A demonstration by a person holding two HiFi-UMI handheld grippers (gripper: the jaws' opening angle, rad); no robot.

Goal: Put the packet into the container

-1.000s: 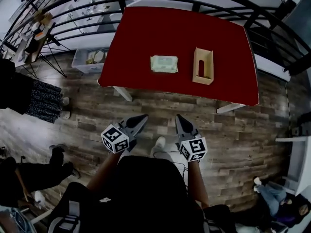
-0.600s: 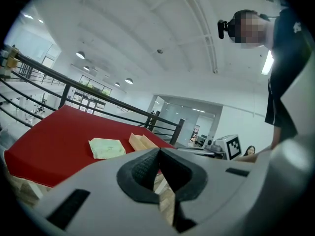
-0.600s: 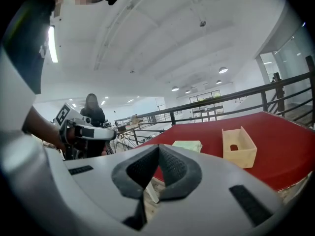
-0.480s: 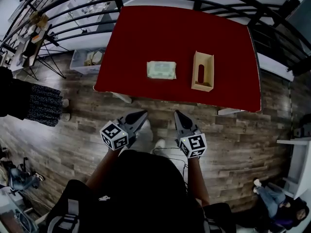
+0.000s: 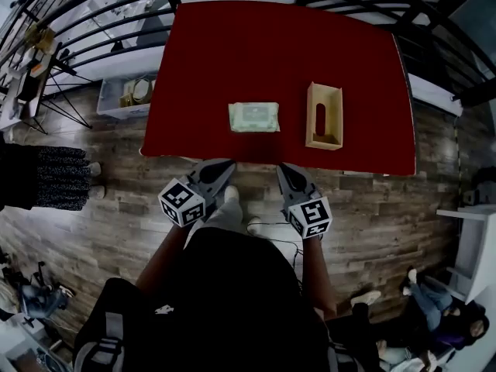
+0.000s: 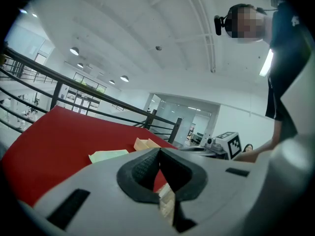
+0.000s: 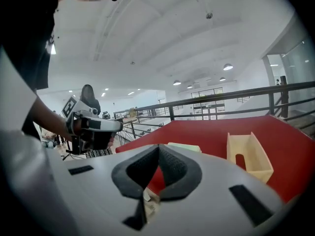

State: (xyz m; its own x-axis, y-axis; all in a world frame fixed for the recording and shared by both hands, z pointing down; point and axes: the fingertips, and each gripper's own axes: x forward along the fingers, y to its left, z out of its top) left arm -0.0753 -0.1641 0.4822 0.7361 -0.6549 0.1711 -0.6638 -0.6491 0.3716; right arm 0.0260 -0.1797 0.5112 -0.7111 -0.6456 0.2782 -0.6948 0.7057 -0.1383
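Red table (image 5: 232, 45): a rectangular red-topped table fills the upper middle of the head view. Its near edge runs just above both gripper tips.
Packet: a pale green, flat, rectangular soft packet (image 5: 253, 117) lies flat on the table, left of centre and near the near edge.
Container: a tan, open-topped oblong box with a rounded slot cut in it (image 5: 324, 116) stands on the table to the right of the packet. A strip of bare red separates the two.
Left hand-held gripper (image 5: 227, 163): grey, at lower centre-left of the head view. It is clenched, the dark ribbed pads meeting at the tips with nothing gripped. The tips sit over the floor at the table's near edge, below the packet in the frame. In the left gripper view the packet shows just above the jaws, with the container behind it.
Right hand-held gripper (image 5: 284, 168): grey, at lower centre-right. It is clenched too, pads together at the tips and holding nothing. It points up the frame towards the gap between packet and container, and both show beyond its jaws in the right gripper view.
Marker cubes: a white cube with black square markers sits behind each set of jaws, left (image 5: 184, 204) and right (image 5: 311, 218).
Floor: weathered grey-brown wooden planks (image 5: 101, 208) surround the table.
Railing: black metal bars and posts (image 7: 284, 95) run along the table's far side.
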